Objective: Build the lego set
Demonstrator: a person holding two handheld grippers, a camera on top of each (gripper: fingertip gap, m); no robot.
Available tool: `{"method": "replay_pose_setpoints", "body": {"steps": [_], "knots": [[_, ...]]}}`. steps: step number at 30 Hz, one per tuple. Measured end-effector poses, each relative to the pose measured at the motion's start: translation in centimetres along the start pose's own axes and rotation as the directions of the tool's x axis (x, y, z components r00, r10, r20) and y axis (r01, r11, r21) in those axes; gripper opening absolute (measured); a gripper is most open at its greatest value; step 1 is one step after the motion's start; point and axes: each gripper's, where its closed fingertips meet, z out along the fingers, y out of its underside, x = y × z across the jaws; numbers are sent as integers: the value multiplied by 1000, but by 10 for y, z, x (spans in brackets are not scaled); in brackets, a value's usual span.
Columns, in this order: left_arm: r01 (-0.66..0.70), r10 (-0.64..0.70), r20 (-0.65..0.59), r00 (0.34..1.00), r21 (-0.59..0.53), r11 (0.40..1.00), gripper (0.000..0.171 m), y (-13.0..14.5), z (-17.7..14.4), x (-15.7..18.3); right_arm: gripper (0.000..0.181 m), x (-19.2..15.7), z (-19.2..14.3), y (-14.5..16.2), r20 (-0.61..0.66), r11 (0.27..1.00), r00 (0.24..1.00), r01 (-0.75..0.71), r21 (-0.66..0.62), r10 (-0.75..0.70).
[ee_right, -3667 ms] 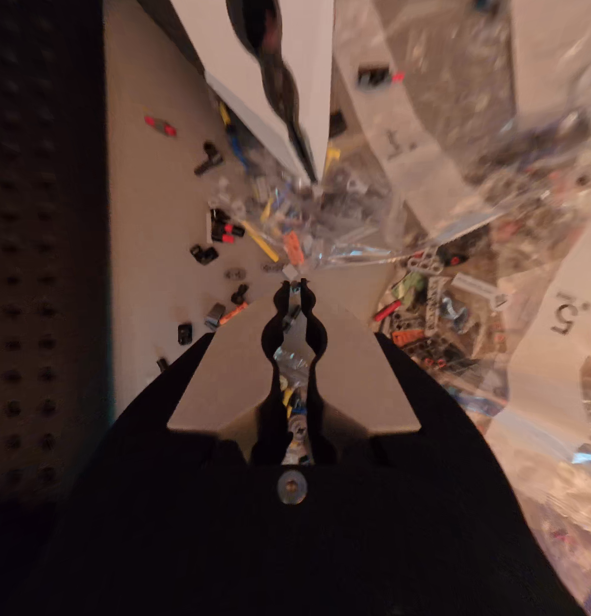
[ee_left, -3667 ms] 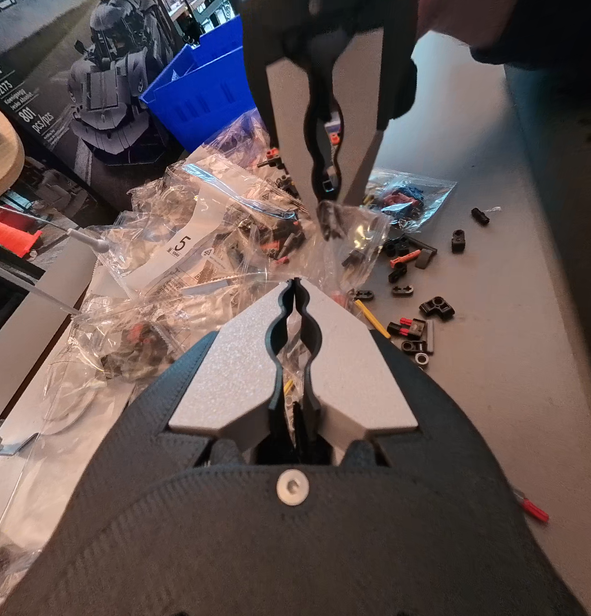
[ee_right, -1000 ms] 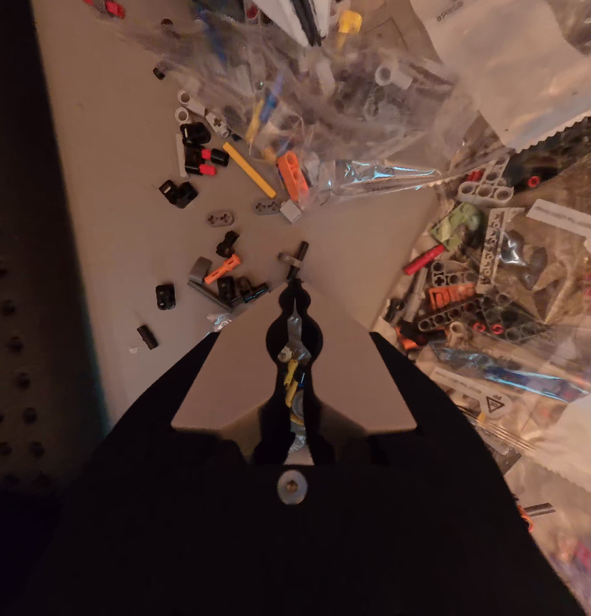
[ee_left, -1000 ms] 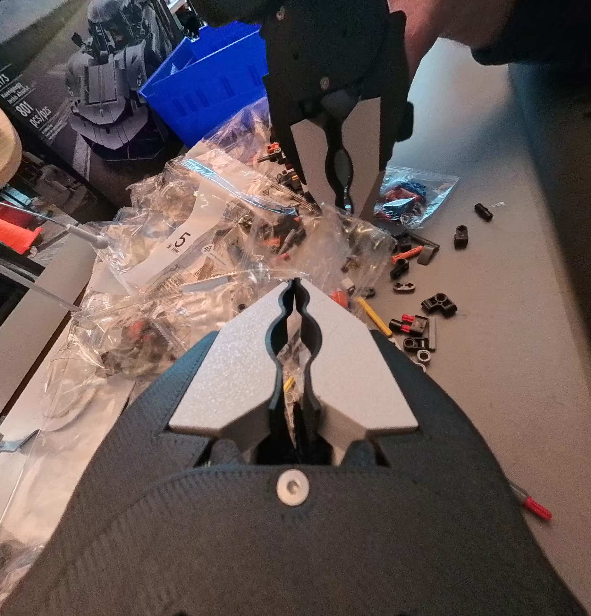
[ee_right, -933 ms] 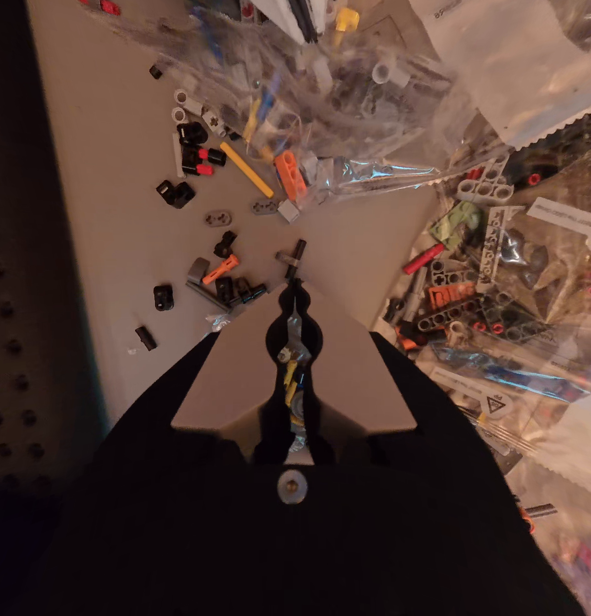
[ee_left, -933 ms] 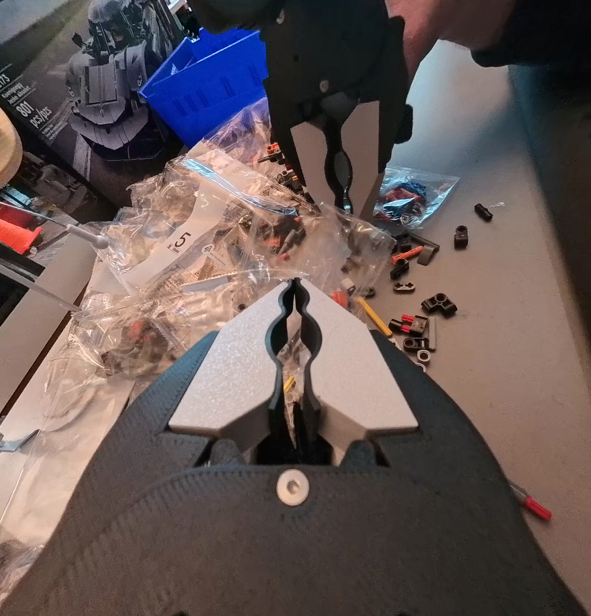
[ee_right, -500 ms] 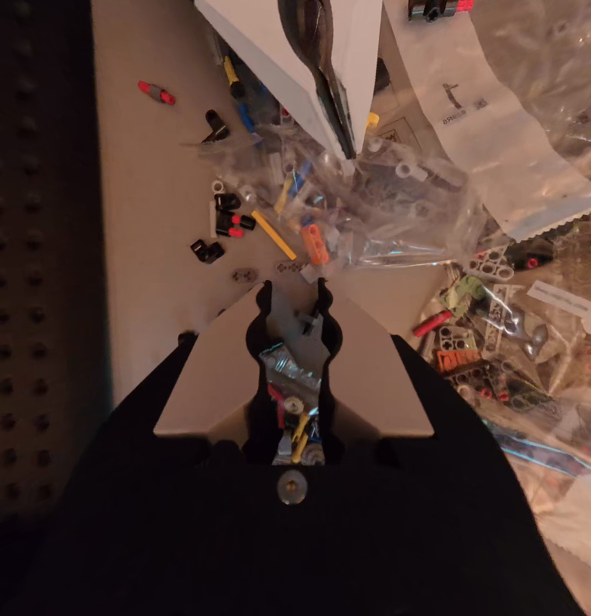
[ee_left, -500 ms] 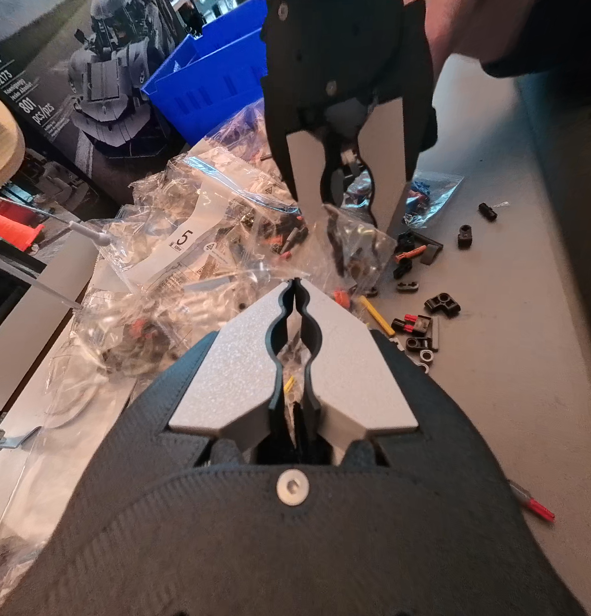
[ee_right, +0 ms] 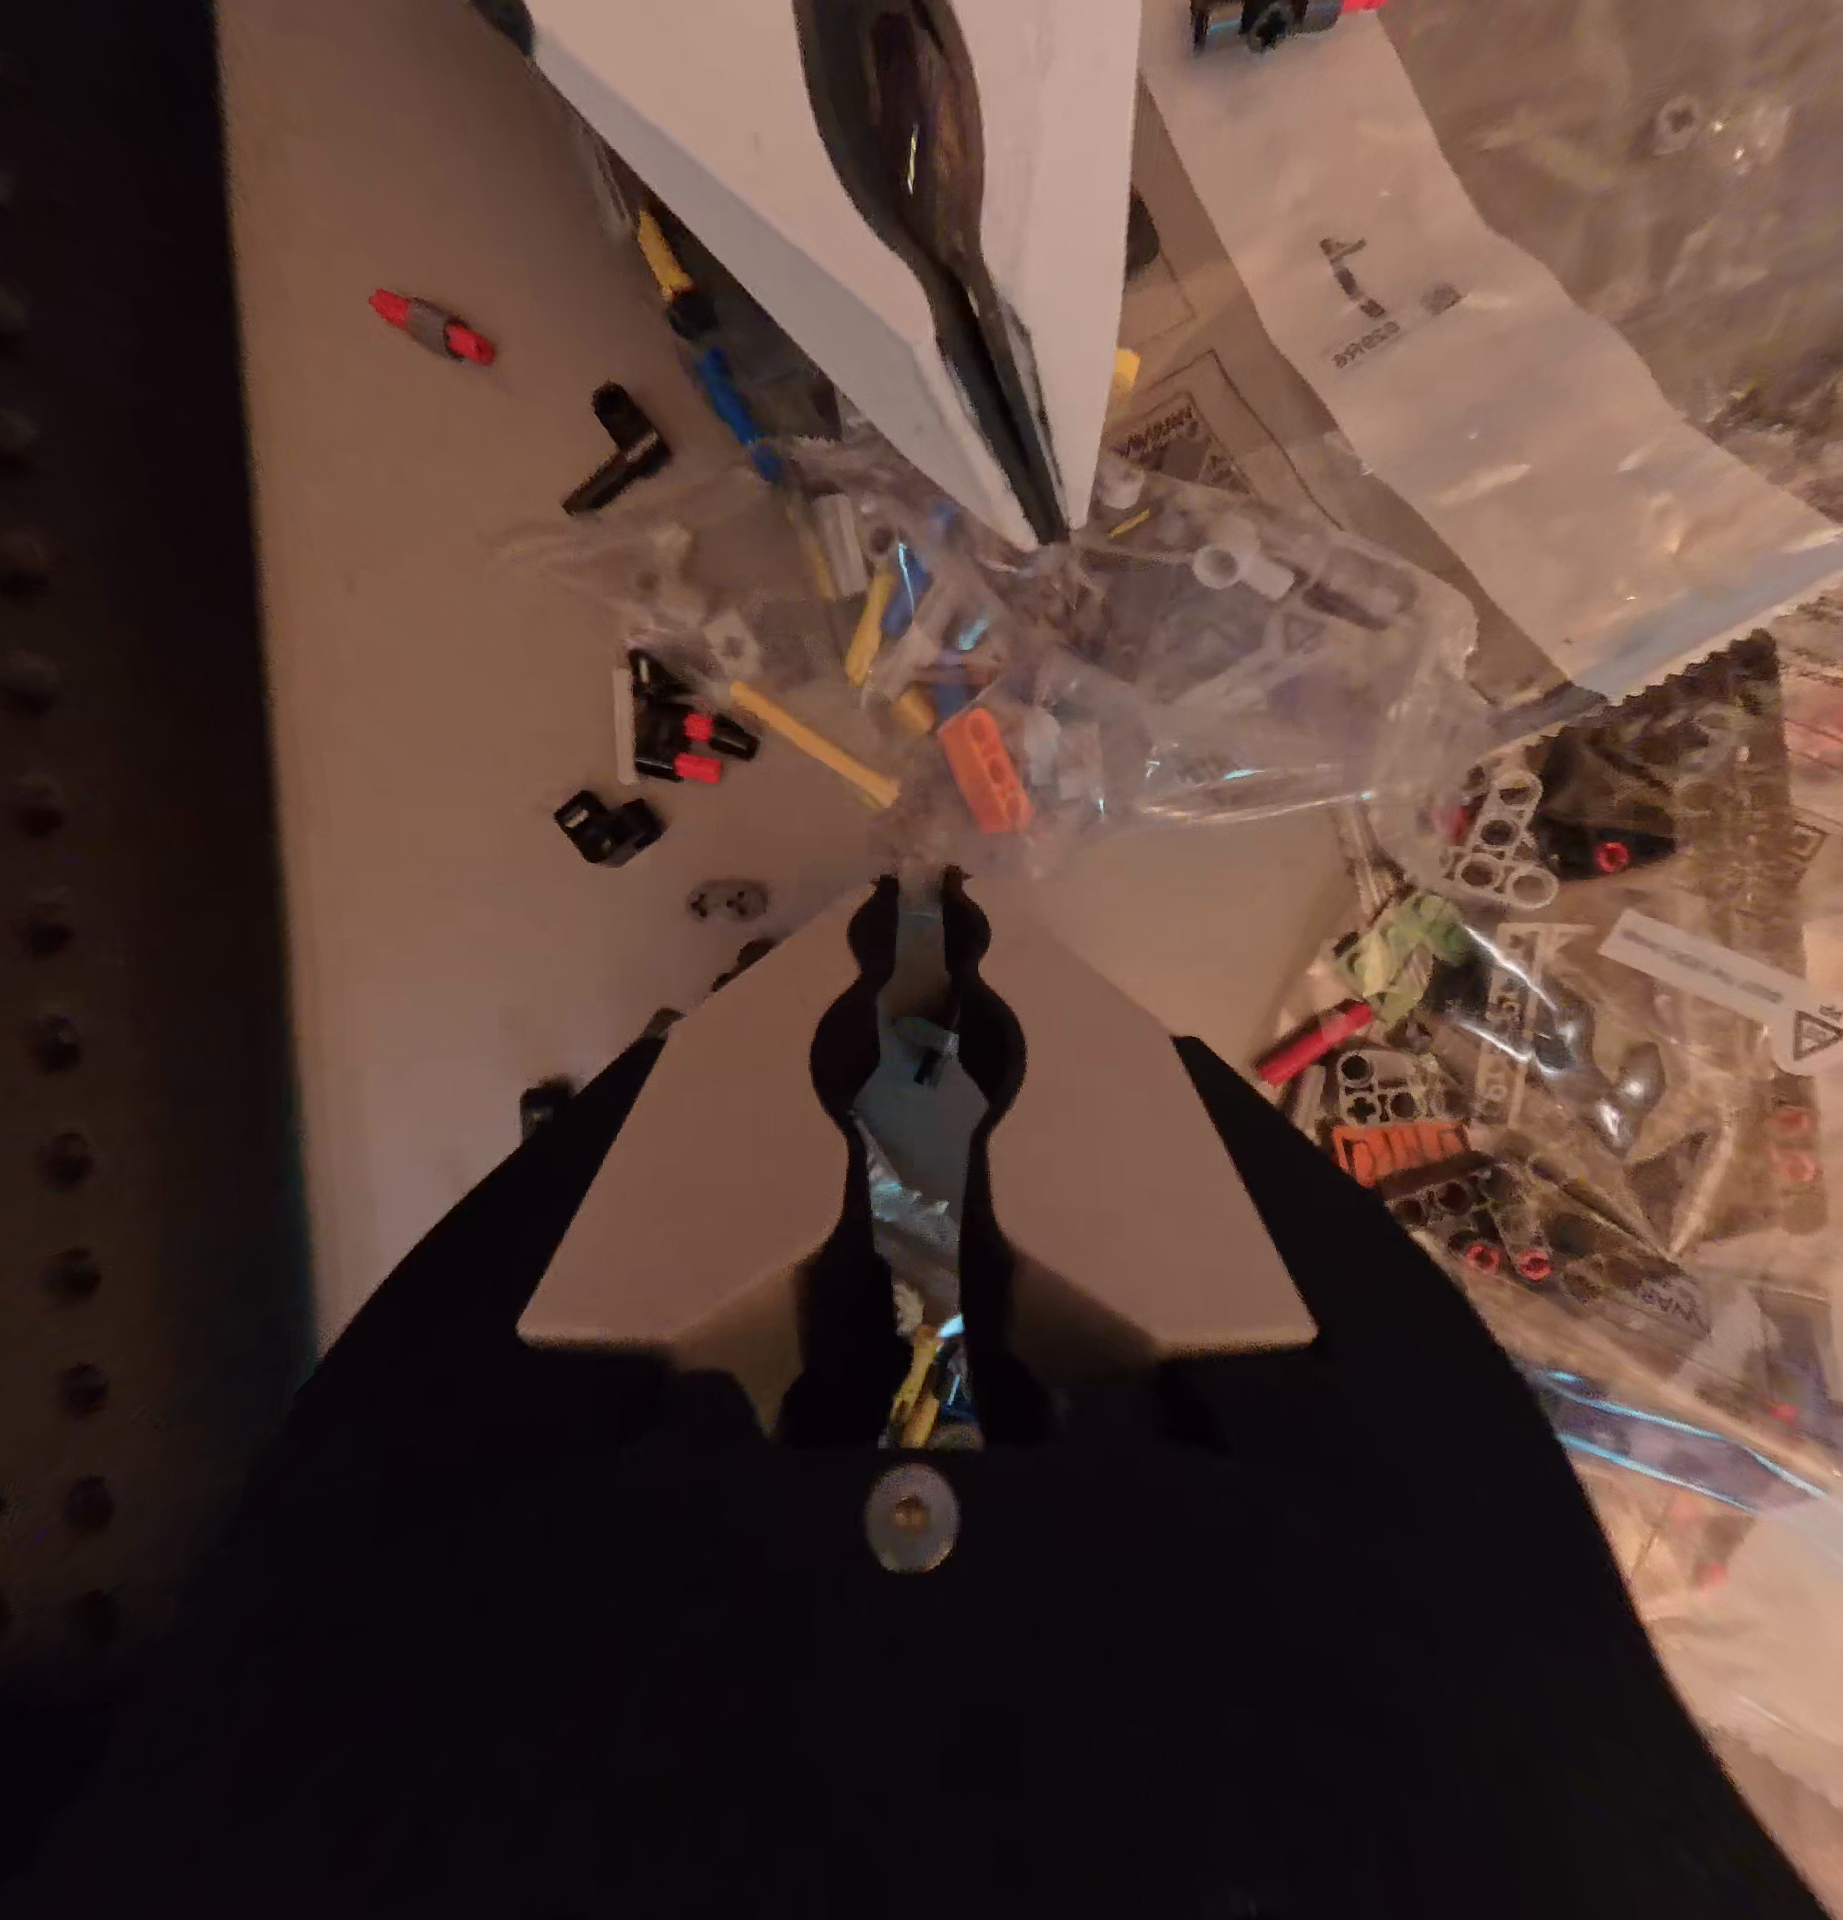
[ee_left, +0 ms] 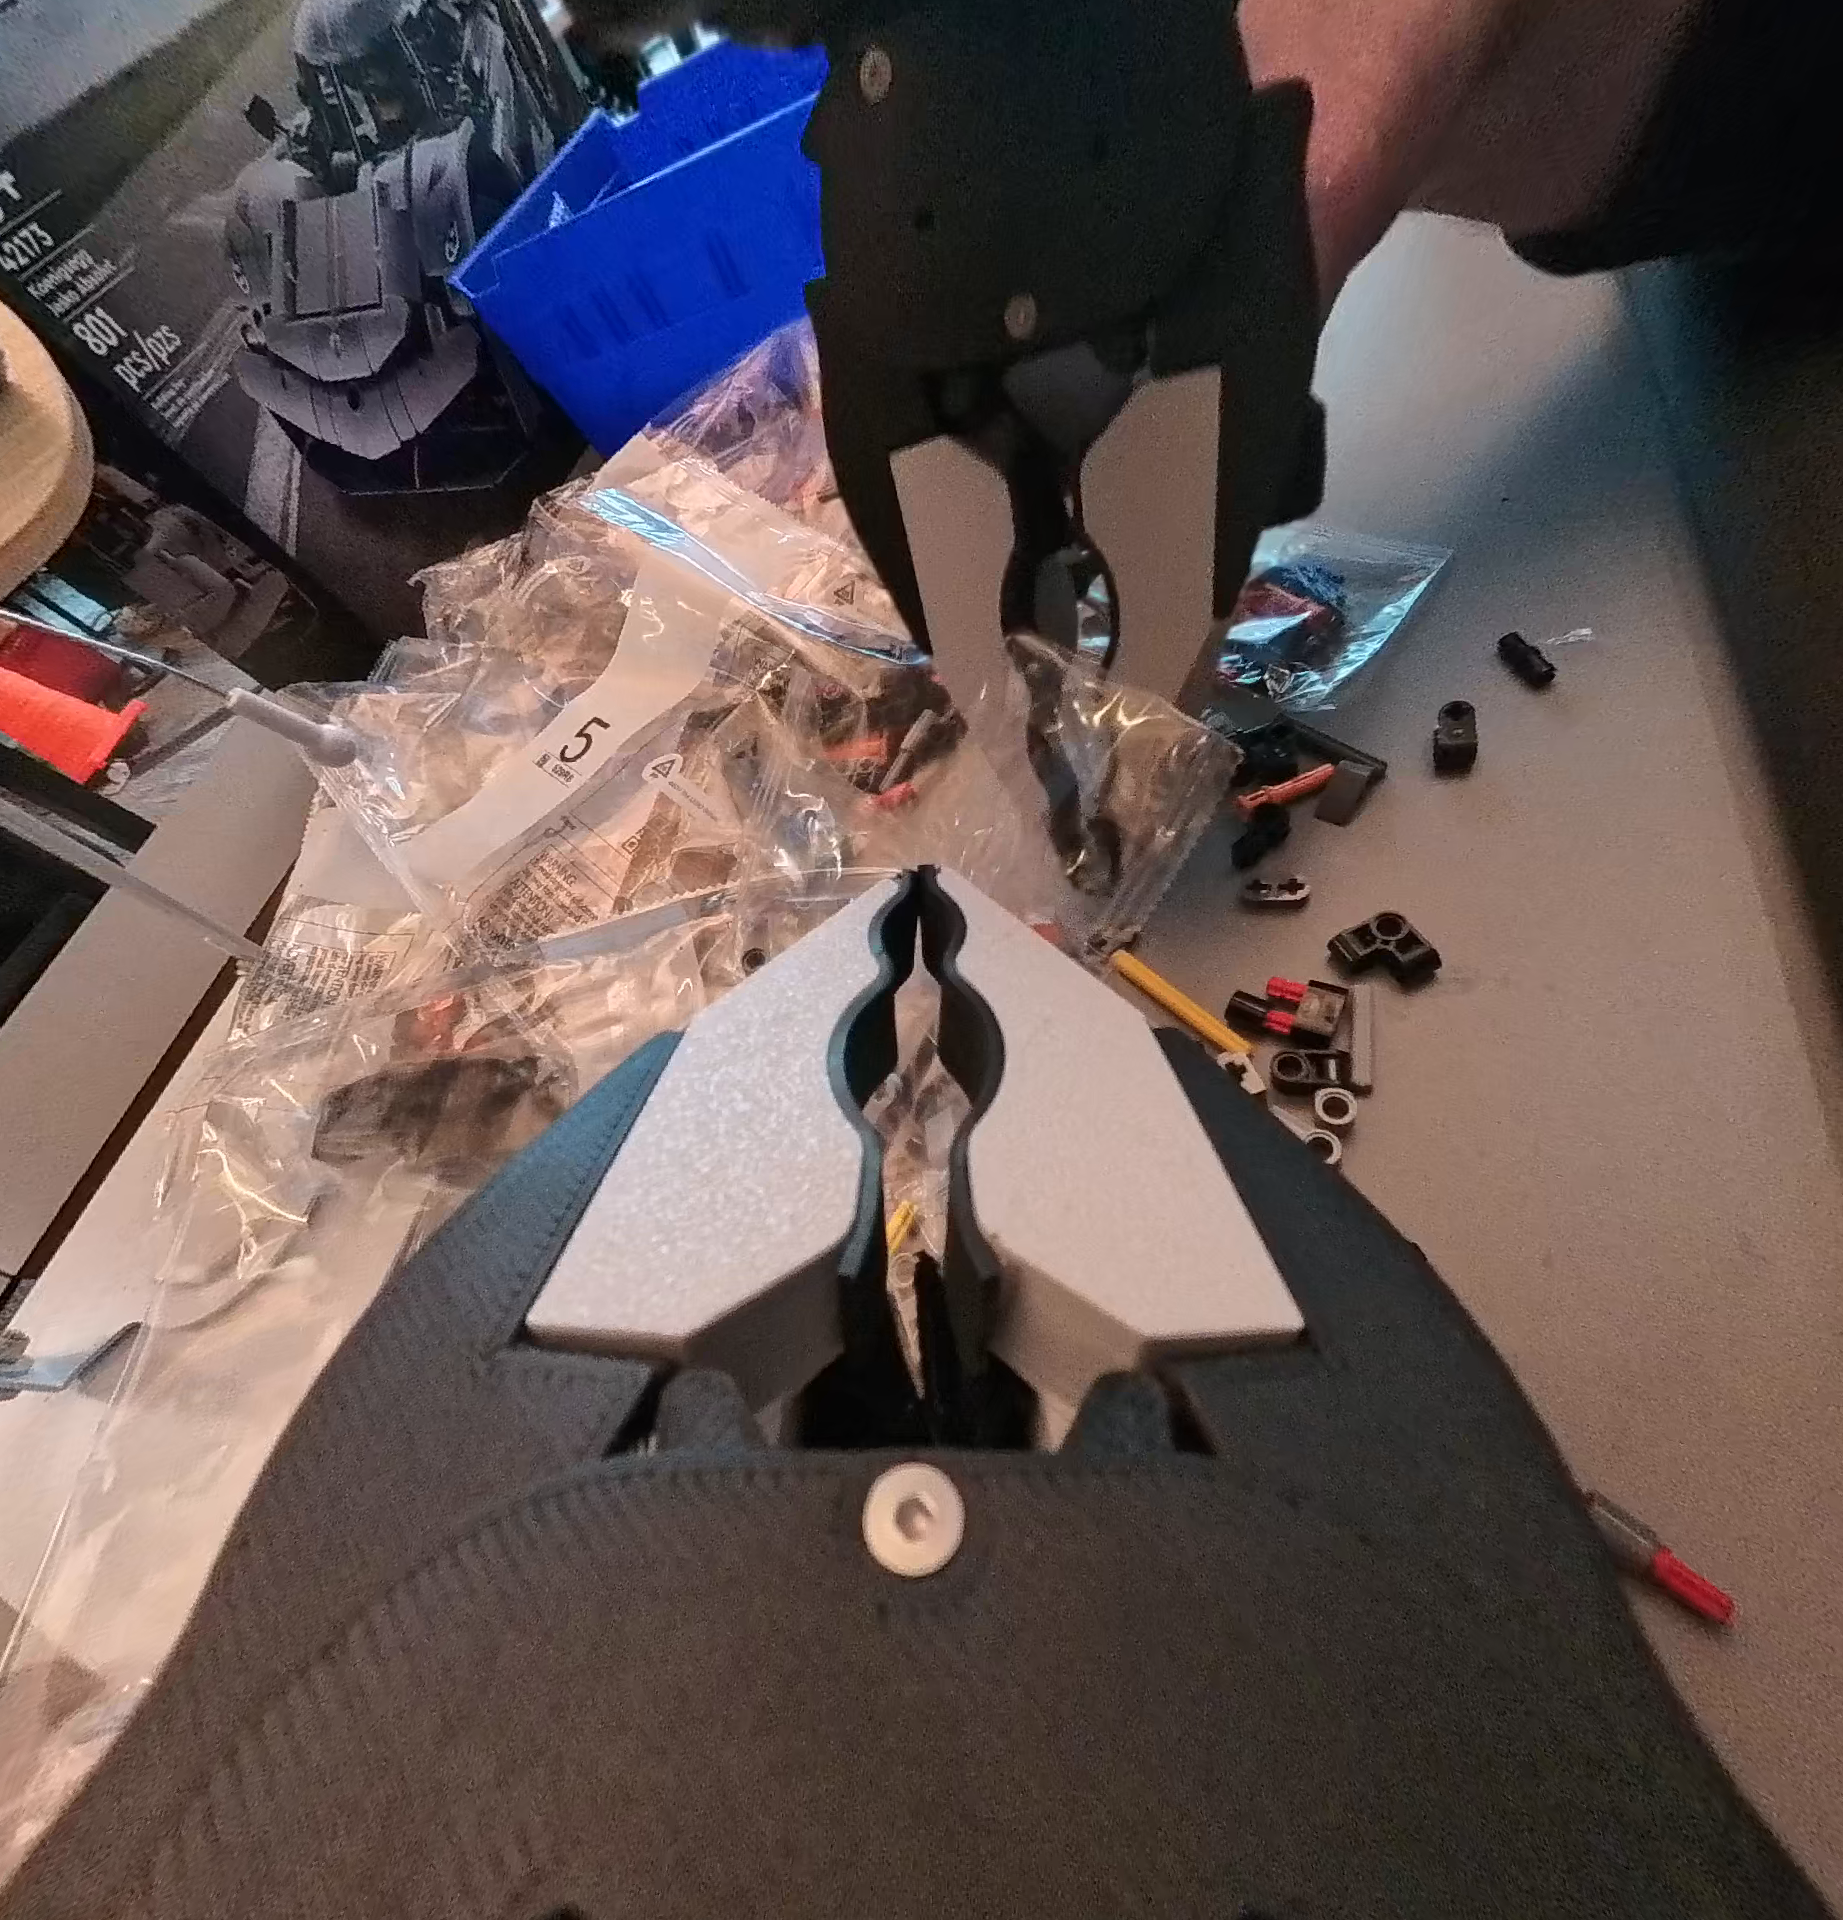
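I have the small clear parts bag [ee_right: 1104, 707] pinched at 2 ends above the grey bench [ee_right: 397, 582]. My left hand-held gripper [ee_left: 922, 883] is clenched on one edge of the film, its jaws pressed together with plastic trailing back through the gap. My right hand-held gripper [ee_right: 917, 883] looks nearly closed on the opposite corner, a strip of film running back between its jaws; in the left wrist view it [ee_left: 1062, 644] comes down from above.

The bag hangs between them, holding an orange beam [ee_right: 984, 769], yellow and blue pins and pale grey bushes. I judge it light, limp and slippery: the film will stretch and slide before it tears, so the hold belongs on the serrated seam edge, close to a corner, not on the bulge where pieces sit. Pulling apart sharply could scatter the small parts.

Loose pieces already lie on the bench: a yellow axle [ee_right: 813, 743], black connectors with red pins [ee_right: 678, 732] and a black angle connector [ee_right: 616, 457]. Larger sealed bags [ee_left: 584, 790] pile up alongside, with a blue bin [ee_left: 678, 260] and the set's box [ee_left: 273, 260] behind.
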Motion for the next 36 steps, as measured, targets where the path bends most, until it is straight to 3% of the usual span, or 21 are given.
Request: {"method": "replay_pose_setpoints", "body": {"steps": [1,5,8,10,18,27,30,36], "knots": [[0,0,1,1000,1,1000,0,0,0,0,6,1,-6,-1,-3,1000,1000,-2,17,2],[-2,2,-2,1000,1,1000,0,-1,0,1,5,6,-44,-19,-43,981,999,-9,196,17],[-2,2,-7,1000,-1,1000,0,0,1,2,6,6,-73,-50,-93,919,995,54,391,-19],[-3,3,-10,1000,-2,1000,0,0,2,3,6,7,-78,-61,-116,895,993,68,441,-18],[-1,1,-10,1000,-4,1000,0,0,2,2,6,17,-29,-49,-122,964,992,25,267,8],[31,-31,6,1000,3,1000,0,0,1,-3,10,13,-40,-51,-83,947,996,17,320,11],[35,-35,18,999,-7,999,0,3,0,-6,8,-1,-56,-44,-3,939,1000,7,344,-6],[35,-34,16,999,-7,999,0,3,1,-6,19,-11,-33,-19,65,982,998,-2,187,-10]]}}
